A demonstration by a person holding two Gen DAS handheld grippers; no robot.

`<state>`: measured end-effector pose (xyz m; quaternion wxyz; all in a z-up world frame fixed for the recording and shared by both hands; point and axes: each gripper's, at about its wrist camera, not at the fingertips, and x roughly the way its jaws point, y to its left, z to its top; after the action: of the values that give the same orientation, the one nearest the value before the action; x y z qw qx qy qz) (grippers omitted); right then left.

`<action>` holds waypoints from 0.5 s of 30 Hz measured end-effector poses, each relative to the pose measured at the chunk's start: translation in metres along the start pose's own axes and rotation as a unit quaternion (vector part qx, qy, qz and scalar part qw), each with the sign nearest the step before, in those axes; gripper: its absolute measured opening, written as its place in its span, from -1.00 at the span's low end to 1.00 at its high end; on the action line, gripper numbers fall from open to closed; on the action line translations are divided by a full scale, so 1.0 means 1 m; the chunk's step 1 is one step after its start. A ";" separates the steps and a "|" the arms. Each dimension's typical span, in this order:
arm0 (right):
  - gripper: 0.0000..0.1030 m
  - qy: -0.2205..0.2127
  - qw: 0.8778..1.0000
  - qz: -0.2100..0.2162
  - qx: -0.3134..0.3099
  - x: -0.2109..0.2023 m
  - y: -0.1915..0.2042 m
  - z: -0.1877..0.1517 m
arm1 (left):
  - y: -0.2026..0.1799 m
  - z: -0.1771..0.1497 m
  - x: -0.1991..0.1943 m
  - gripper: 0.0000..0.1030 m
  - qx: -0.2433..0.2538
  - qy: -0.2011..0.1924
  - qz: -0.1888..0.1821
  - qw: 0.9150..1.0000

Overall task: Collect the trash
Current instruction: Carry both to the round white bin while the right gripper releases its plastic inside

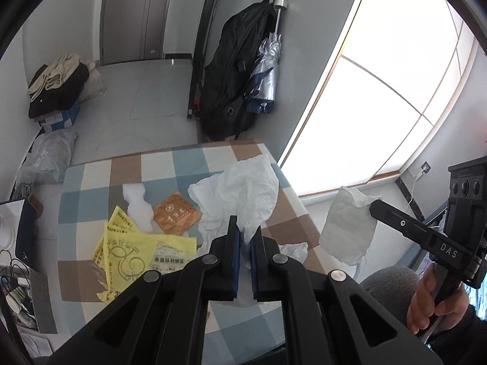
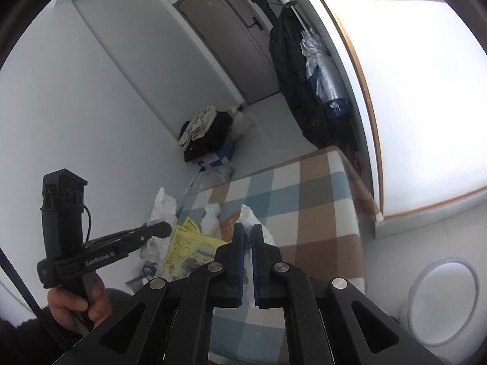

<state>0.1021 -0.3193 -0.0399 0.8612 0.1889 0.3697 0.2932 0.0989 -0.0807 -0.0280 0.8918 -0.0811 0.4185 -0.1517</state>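
Left claw (image 1: 245, 237) clamped on a crumpled white tissue (image 1: 243, 191), lifted above the checked desk (image 1: 188, 164) at centre frame. Right claw (image 2: 249, 240) pinched on a second white tissue (image 2: 254, 219), seen in the left view at right of frame (image 1: 347, 228), hanging off the desk's edge over the floor. Still lying on the desk, lower left of the left view: yellow printed wrappers (image 1: 134, 252), an orange packet (image 1: 176, 216) and a white scrap (image 1: 138, 205) between them. Black backpack (image 1: 234, 70) and silver umbrella (image 1: 269, 70) hanging on the wall, upper centre. White round bin (image 2: 441, 301) at lower right of the right view.
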 end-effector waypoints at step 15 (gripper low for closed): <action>-0.93 -0.083 0.993 -0.077 0.037 -0.114 -0.055 0.027 | -0.109 0.041 0.035 -0.96 0.055 0.016 -0.128 0.990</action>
<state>0.0790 -0.4372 0.0082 0.9012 0.2155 0.3211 0.1958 0.1292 -0.1944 0.0028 0.8610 -0.0827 0.4102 -0.2891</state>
